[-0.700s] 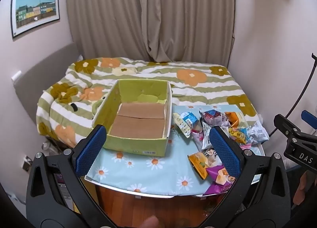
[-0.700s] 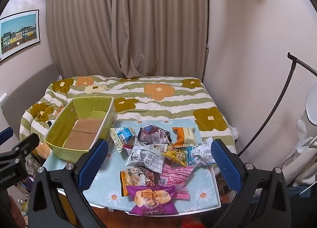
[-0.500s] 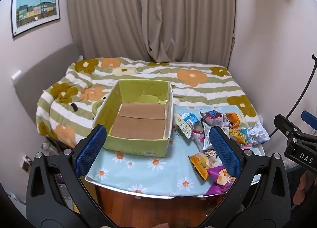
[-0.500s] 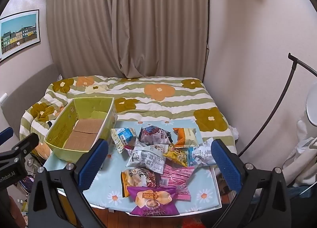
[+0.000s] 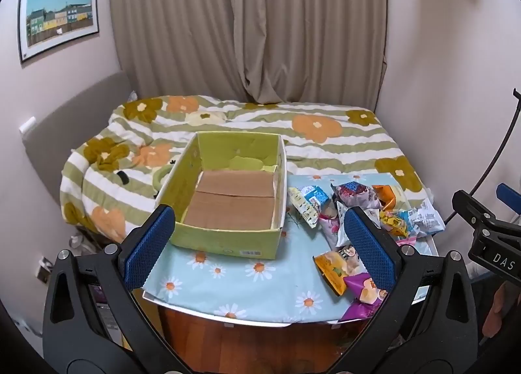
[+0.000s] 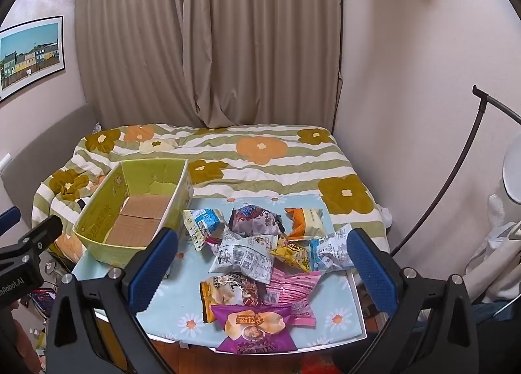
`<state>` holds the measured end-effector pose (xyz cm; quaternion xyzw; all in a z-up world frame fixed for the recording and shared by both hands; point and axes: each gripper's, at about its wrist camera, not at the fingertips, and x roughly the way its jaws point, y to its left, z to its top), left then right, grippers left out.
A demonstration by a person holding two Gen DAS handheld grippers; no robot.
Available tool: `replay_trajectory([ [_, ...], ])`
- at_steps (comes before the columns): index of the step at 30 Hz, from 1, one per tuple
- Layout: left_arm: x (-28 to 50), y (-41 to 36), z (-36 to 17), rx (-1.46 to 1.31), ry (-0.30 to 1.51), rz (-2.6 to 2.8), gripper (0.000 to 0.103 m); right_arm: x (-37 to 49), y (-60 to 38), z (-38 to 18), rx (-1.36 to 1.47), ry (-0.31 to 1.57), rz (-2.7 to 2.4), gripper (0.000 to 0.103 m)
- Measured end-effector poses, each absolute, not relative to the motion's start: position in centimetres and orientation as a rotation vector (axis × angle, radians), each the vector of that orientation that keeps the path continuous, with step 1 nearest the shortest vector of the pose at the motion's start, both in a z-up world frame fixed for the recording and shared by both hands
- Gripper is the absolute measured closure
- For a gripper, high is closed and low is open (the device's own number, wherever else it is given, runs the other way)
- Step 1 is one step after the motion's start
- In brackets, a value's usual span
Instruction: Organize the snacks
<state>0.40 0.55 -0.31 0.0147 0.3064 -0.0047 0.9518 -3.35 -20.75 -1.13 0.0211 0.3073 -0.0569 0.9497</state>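
An empty green cardboard box (image 5: 208, 240) (image 6: 97, 211) stands on the left of a small table with a daisy cloth (image 5: 228, 289) (image 6: 182, 309). A heap of snack packets (image 6: 260, 256) (image 5: 358, 214) lies on the right: a purple bag (image 6: 255, 328) nearest, a pink packet (image 6: 293, 283), a white one (image 6: 244, 256), a blue-and-white one (image 6: 203, 221), an orange one (image 6: 306, 221). My left gripper (image 5: 260, 247) is open and empty before the box. My right gripper (image 6: 260, 263) is open and empty above the near edge of the heap.
A bed with a green-striped flower duvet (image 5: 260, 126) lies behind the table. Curtains (image 5: 247, 25) hang at the back, a wall on the right. A black curved stand (image 6: 456, 178) rises at the right. The right gripper's body (image 5: 488, 243) shows in the left view.
Both grippers have moved slightly forward toward the table; both stay open and empty. Nothing on the table has moved.
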Motion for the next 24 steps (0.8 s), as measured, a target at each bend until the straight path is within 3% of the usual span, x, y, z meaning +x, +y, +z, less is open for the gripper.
replay_trajectory([
  [24,0.47,0.62,0.00,0.025,0.625,-0.016,0.000,-3.40,-20.61,-1.22,0.042,0.624,-0.118,0.000],
])
